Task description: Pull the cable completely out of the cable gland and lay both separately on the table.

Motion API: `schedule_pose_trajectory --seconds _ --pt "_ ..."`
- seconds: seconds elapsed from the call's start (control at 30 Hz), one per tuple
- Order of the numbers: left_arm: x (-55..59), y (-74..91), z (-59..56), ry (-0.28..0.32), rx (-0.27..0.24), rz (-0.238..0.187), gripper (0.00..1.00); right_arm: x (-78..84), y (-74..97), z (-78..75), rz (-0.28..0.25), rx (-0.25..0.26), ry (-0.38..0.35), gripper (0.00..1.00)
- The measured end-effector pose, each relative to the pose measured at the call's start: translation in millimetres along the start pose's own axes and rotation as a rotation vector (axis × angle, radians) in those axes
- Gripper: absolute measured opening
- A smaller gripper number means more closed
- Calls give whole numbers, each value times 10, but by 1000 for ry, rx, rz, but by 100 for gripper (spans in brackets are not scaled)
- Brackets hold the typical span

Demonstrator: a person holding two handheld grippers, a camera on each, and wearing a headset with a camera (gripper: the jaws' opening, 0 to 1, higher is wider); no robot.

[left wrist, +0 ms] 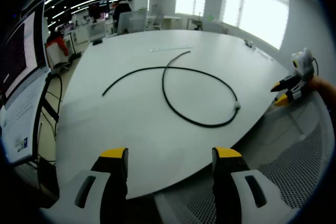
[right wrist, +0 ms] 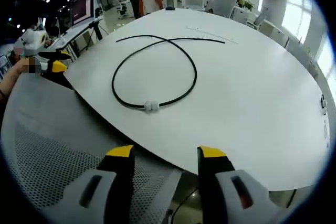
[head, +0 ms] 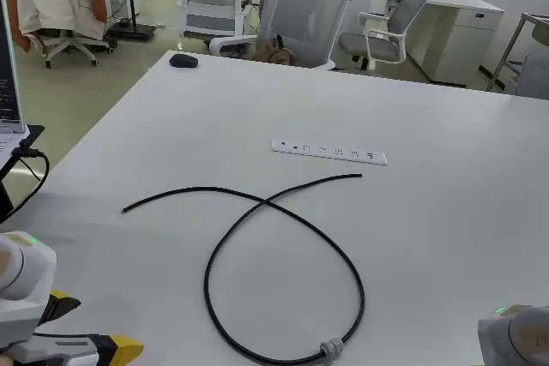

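Observation:
A black cable lies in a crossed loop on the white table, with both ends pointing away. A grey cable gland sits threaded on the loop's near side, close to the front edge; it is also visible as the gland and the gland. My left gripper is open, off the table's near left edge, well short of the cable. My right gripper is open too, below the front edge at the right, a short way from the gland. Neither holds anything.
A white power strip lies beyond the cable. A dark mouse rests at the table's far left. A laptop and its cable stand off the left edge. Mesh office chairs line the far side.

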State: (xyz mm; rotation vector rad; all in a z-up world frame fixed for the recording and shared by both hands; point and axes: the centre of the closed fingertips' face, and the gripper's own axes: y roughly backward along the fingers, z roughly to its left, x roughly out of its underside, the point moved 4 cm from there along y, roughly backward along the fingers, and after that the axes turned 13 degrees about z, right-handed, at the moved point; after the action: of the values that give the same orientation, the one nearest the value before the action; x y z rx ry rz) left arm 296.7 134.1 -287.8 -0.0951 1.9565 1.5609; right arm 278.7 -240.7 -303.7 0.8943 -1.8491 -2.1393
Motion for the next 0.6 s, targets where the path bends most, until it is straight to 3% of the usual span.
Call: schedule_pose_trajectory --seconds 0.23,0.33,0.6 --pt "14 0 -5 -3 2 11 63 6 -6 1 3 -5 -4 51" --pt "-22 5 -23 -6 12 -14 67 8 -11 -3 4 -10 -9 52" --pt "-16 3 -21 -7 7 -7 66 9 -19 -11 6 -12 -8 52"
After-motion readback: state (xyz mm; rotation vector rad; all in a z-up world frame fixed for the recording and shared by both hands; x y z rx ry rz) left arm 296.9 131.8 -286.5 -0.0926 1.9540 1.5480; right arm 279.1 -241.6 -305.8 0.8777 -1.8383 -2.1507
